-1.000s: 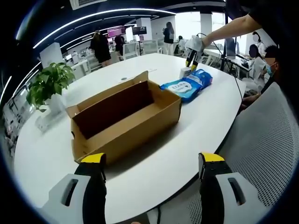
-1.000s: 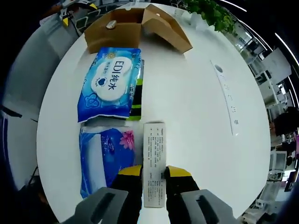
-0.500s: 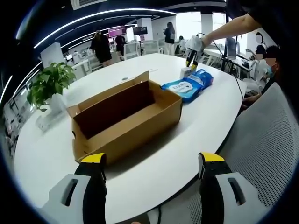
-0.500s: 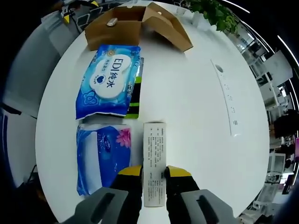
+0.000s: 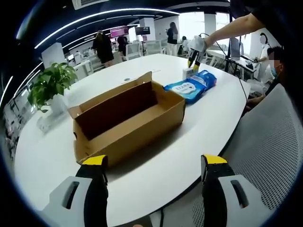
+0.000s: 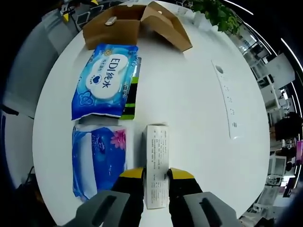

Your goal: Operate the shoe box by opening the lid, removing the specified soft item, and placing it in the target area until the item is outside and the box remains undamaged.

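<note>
The open cardboard shoe box (image 5: 125, 120) sits mid-table, its lid flap folded back; in the right gripper view the shoe box (image 6: 135, 23) lies at the far end. My left gripper (image 5: 155, 161) is open, short of the box, with nothing between its fingers. My right gripper (image 6: 156, 173) is shut on a slim white printed carton (image 6: 156, 163), which stands beside a blue soft pack with a pink flower (image 6: 99, 158). A blue "EDI" wipes pack (image 6: 104, 80) lies beyond it. In the left gripper view, the right gripper (image 5: 194, 56) hangs over the wipes packs (image 5: 189, 85).
A green-and-black flat item (image 6: 130, 97) pokes out from under the EDI pack. A white power strip (image 6: 227, 104) lies on the round white table (image 6: 189, 85). A potted plant (image 5: 47, 85) stands at the table's far-left side. A mesh chair (image 5: 270, 151) is at the near edge.
The right gripper view has shifted a little, so the packs sit further left in it; the carton stays in the jaws. The left gripper view is the same.
</note>
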### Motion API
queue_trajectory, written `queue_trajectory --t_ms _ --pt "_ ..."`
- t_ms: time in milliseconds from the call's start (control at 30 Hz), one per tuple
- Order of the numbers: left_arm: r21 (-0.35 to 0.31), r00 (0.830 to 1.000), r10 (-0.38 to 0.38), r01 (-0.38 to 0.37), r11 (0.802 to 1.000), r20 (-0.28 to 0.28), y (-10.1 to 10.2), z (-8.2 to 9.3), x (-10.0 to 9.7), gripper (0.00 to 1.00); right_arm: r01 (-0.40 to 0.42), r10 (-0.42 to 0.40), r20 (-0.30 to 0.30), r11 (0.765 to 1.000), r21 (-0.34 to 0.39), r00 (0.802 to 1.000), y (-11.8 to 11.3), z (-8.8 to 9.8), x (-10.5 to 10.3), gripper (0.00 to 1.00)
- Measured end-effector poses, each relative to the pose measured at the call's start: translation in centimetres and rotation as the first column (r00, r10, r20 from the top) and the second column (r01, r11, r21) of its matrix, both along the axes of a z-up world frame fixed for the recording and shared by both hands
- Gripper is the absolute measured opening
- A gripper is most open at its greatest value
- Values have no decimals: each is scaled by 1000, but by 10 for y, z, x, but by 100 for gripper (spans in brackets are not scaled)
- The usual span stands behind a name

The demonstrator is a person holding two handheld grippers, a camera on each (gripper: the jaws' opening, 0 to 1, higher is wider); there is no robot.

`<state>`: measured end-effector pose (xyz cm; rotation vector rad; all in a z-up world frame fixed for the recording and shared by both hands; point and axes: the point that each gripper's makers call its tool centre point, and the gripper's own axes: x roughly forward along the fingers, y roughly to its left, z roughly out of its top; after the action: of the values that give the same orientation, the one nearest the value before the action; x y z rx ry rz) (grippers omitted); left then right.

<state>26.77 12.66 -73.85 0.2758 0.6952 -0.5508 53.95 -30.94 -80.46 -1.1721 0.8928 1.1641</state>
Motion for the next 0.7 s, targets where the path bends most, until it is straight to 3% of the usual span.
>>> queue_trajectory --t_ms 700 --pt "4 1000 8 -8 1000 0 2 -1 0 82 -29 30 27 1000 -9 999 6 0 7 15"
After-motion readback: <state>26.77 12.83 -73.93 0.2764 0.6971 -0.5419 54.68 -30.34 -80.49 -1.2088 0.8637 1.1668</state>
